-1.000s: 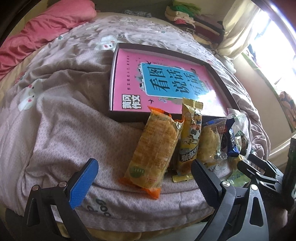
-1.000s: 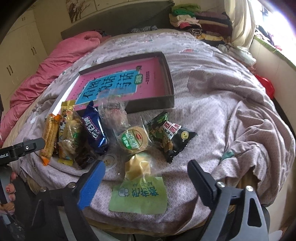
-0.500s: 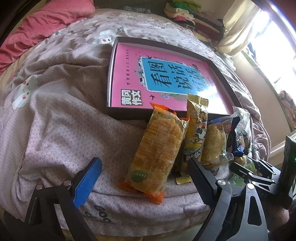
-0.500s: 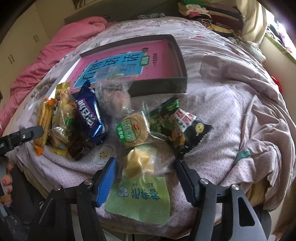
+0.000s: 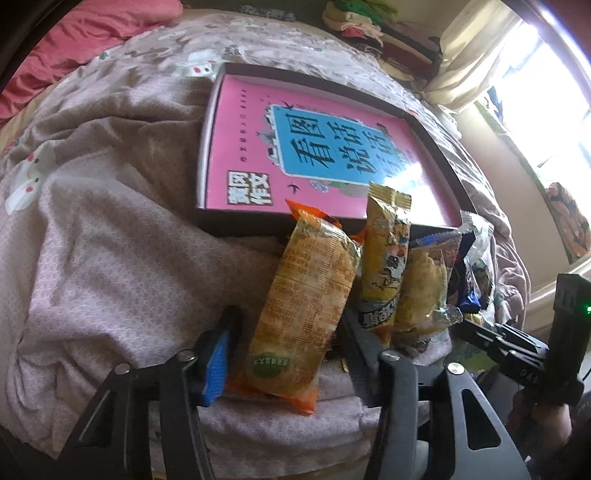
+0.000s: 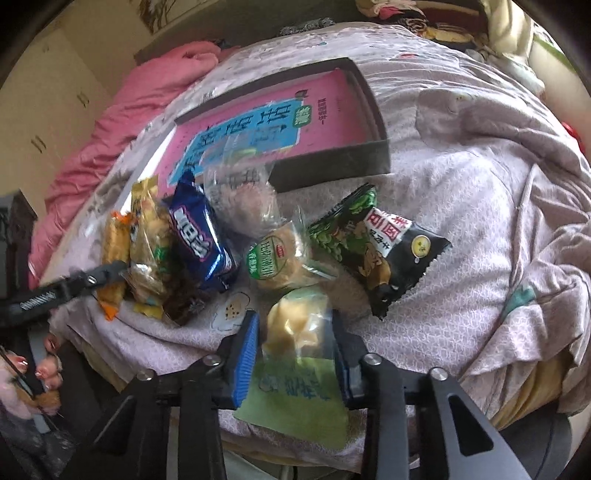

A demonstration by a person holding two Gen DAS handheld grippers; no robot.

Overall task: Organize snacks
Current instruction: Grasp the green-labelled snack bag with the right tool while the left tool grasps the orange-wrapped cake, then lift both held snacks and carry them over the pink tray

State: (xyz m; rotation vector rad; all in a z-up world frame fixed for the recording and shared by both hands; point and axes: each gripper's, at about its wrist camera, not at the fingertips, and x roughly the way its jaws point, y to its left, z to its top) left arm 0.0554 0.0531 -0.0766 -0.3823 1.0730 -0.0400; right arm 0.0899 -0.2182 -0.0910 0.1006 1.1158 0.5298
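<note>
Snack packs lie on a bed in front of a dark box (image 5: 236, 225) with a pink book inside. My left gripper (image 5: 286, 343) has its fingers on both sides of the orange cracker pack (image 5: 306, 310), closing on it. A yellow pack (image 5: 384, 266) and a clear pastry pack (image 5: 424, 291) lie right of it. My right gripper (image 6: 293, 343) has its fingers against the sides of the green-and-clear pastry pack (image 6: 295, 354). Beyond it lie a round green-label cake (image 6: 277, 258), a black-green pack (image 6: 373, 243) and a blue pack (image 6: 201, 240).
The box (image 6: 332, 170) sits mid-bed on a crumpled pinkish quilt (image 6: 480, 221). A pink blanket (image 6: 122, 125) lies at the far left. Folded clothes (image 5: 373, 26) are stacked at the bed's far end. The bed edge is just under both grippers.
Both grippers moved forward and narrowed: the left around the orange cracker pack, the right around the green-and-clear pastry pack.
</note>
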